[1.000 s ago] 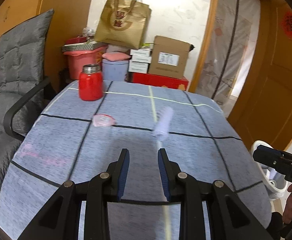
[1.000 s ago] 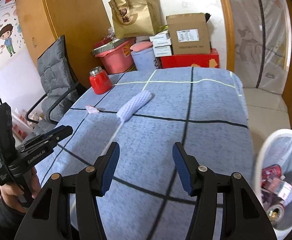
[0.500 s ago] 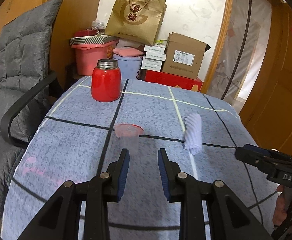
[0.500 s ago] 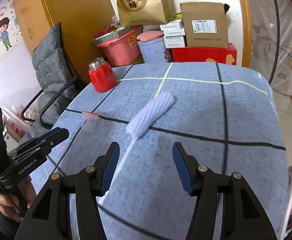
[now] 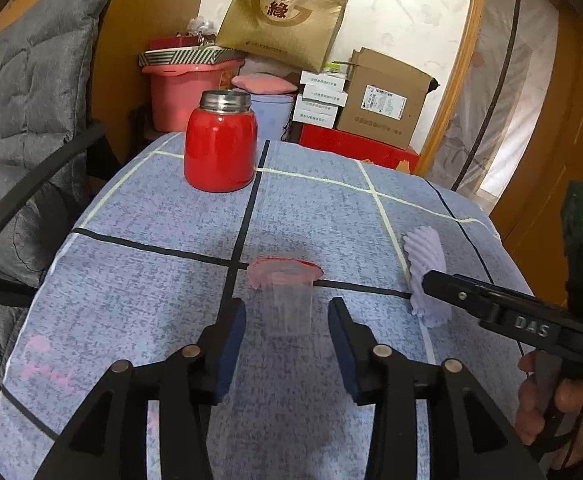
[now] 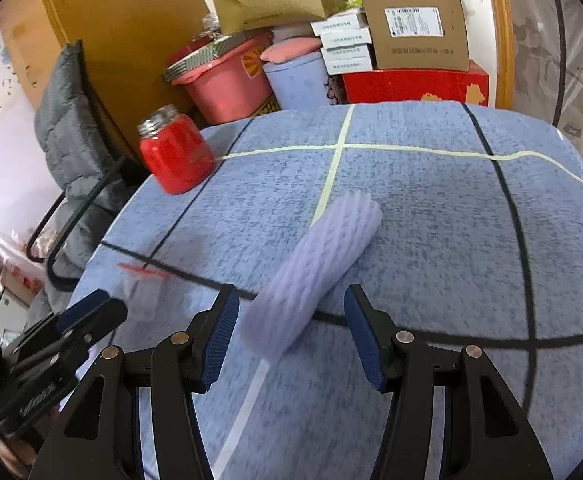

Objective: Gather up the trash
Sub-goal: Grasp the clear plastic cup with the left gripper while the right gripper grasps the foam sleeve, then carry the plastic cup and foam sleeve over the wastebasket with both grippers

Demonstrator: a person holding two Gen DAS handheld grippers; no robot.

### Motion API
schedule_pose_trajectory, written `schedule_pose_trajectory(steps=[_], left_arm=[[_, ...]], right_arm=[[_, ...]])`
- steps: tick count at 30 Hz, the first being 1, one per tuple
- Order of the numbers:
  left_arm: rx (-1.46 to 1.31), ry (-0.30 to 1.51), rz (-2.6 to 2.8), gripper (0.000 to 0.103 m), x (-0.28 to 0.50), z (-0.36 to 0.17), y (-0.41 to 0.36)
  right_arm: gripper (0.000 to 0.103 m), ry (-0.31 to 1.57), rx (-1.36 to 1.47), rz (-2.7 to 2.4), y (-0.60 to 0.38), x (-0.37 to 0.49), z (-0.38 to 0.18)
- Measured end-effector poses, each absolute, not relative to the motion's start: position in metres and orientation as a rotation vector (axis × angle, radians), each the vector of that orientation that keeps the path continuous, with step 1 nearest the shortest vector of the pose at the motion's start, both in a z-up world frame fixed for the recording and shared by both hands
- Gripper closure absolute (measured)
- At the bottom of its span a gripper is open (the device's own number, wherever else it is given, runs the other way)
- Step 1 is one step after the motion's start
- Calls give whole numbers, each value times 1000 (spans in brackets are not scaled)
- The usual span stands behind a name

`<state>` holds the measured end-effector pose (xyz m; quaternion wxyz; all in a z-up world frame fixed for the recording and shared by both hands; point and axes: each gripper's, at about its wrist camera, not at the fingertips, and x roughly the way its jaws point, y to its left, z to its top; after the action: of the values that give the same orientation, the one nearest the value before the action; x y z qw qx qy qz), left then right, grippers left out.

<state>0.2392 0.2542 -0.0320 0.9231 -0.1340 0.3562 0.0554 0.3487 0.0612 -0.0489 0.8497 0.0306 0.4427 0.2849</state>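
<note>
A clear plastic cup with a pink peeled lid [image 5: 287, 300] lies on the blue checked tablecloth [image 5: 163, 280]. My left gripper [image 5: 287, 336] is open with the cup's near end between its fingertips. The cup also shows at the left in the right wrist view [image 6: 141, 290]. A lilac foam net sleeve [image 6: 311, 272] lies diagonally on the cloth. My right gripper [image 6: 289, 330] is open with the sleeve's near end between its fingertips. The sleeve shows in the left wrist view [image 5: 427, 276] behind the right gripper's finger.
A red jar with a metal lid [image 5: 220, 148] stands at the table's far left. A grey padded chair [image 5: 23, 120] is to the left. Buckets, boxes and a gold paper bag [image 5: 287, 12] are stacked behind the table.
Both grippers have moved forward over the table. The left one has closed in on the cup and the right one on the foam sleeve. The bin has left the right wrist view.
</note>
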Motion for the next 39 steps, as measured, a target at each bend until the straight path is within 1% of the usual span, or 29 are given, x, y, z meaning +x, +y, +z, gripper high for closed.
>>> schedule_pose_trajectory(steps=[2,3,4,5,7,8,9,10,20,39], left_arm=[[-276,744,114,58,246,-36,253],[-274,750,116,58,249,-39,252],[-272,757,117,58,252,-41,251],[-269,767,122,58,256,-43,249],[-263,798,135,59,263,-50,246],[-266,804,131,61,265,-52,245],[-268,806,126,69,266,-52,244],[-263,807,127,73,266,-52,243],[-238,745,106,73,242,-31,218],[-169,669,-60,73,163,18,94]], right_arm=[[47,952,61,585,63,356,-56],[53,959,62,583,62,358,-59],[66,964,60,581,61,359,-61],[72,966,59,581,59,359,-62],[77,961,64,584,55,359,-60],[77,952,59,584,53,357,-57],[78,946,57,587,50,356,-56],[79,943,62,593,48,355,-54],[79,892,78,627,11,324,-36],[79,800,60,570,-99,222,7]])
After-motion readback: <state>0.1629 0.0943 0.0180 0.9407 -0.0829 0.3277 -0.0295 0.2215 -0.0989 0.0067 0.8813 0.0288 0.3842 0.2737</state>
